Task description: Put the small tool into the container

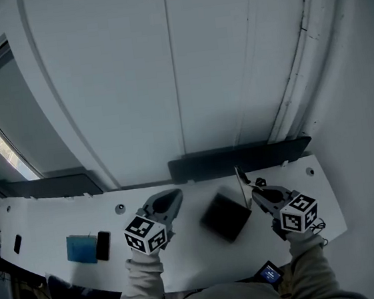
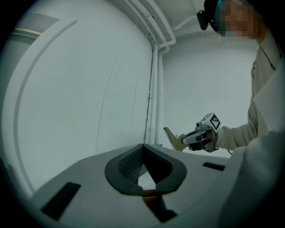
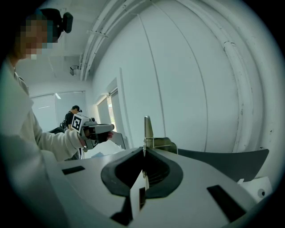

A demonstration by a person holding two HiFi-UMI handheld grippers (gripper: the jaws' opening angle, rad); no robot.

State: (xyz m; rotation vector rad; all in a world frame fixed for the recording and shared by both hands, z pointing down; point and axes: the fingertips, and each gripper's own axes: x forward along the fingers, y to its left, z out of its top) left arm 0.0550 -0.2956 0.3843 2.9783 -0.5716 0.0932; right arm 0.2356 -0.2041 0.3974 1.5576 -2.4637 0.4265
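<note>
**Thin Blade Pinched Low, Container Waiting Alongside**

My right gripper (image 3: 144, 150) was closed on the small tool (image 3: 148, 128). The pads pressed on its flat faces near the bottom end. Most of the tool stood upright above the jaws, edge-on to my own camera. Seen from the left gripper's side it showed as a flat, tapering, dull-gold plate. My left gripper (image 2: 143, 147) had its fingertips together with nothing between them, and it pointed across the white table (image 1: 60, 213).

The dark container (image 1: 226, 216) sat on that table between my two grippers. The tool was just to its right, raised above the surface and not yet inside.

I judged the tool to be light and stiff, probably sheet metal, with smooth faces that pads could slide on. Held so low, the long free end could act as a lever, so a knock against the container's wall might have swung it in my grip. Taking it across the broad faces seemed right to me, since the thin edges would have given the pads almost nothing to bear on. A hold nearer the middle would have steadied it more. I could not tell how a thin frame-like part just behind the blade joined it. It did not look fragile, so I thought letting go just above the opening carried little risk.
</note>
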